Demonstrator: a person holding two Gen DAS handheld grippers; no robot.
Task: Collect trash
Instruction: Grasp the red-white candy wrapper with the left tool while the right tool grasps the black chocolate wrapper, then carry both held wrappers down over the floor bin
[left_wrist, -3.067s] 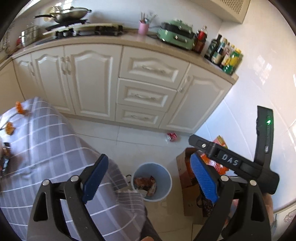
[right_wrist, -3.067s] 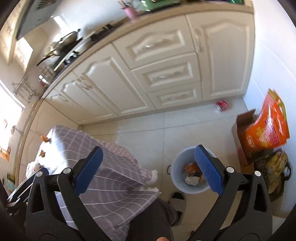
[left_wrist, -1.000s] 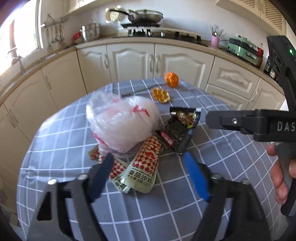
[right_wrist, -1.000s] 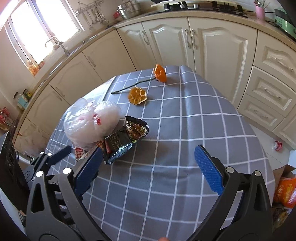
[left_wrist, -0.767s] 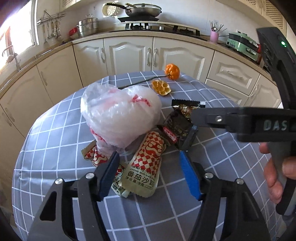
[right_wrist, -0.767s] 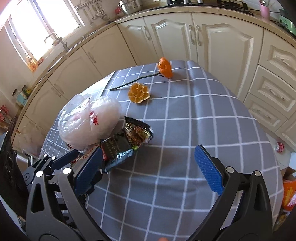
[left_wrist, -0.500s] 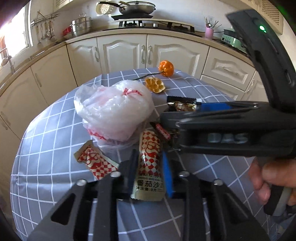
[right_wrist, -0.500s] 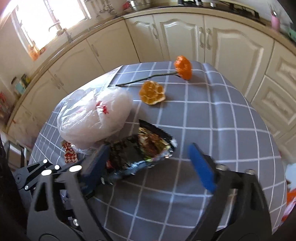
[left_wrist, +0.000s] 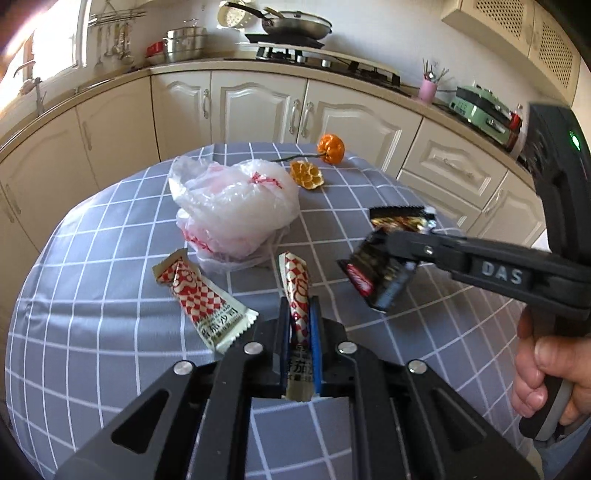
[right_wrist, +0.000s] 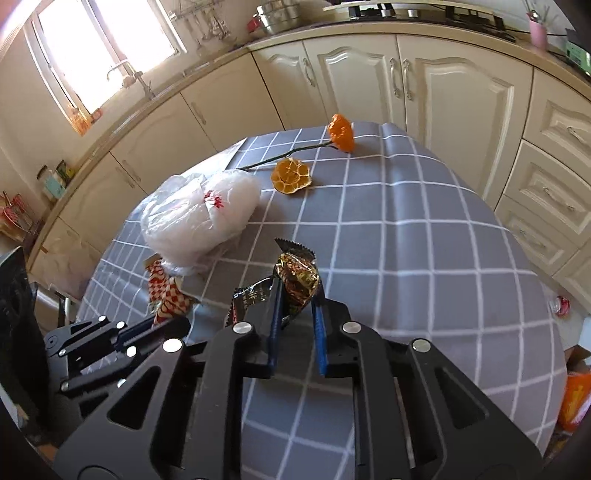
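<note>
My left gripper (left_wrist: 298, 317) is shut on a red-and-white checked sauce packet (left_wrist: 295, 284) and holds it just above the grey checked tablecloth (left_wrist: 92, 332). A second checked packet (left_wrist: 201, 299) lies flat to its left. My right gripper (right_wrist: 296, 310) is shut on a dark crumpled snack wrapper (right_wrist: 295, 277), lifted off the cloth; it also shows in the left wrist view (left_wrist: 384, 273). A white plastic bag (left_wrist: 236, 203) sits in the table's middle, also in the right wrist view (right_wrist: 199, 221). Orange peel (left_wrist: 306, 175) and an orange on a stem (left_wrist: 331, 148) lie at the far edge.
Cream kitchen cabinets (left_wrist: 258, 107) curve round behind the table, with a stove and pans on the counter (left_wrist: 295, 33). A small red can (right_wrist: 559, 304) lies on the floor at the right, and an orange bag (right_wrist: 572, 402) stands beside the table's right edge.
Both grippers came from the bin to the table and closed. The left took hold of a checked packet, the right took the dark wrapper and lifted it off the cloth.
</note>
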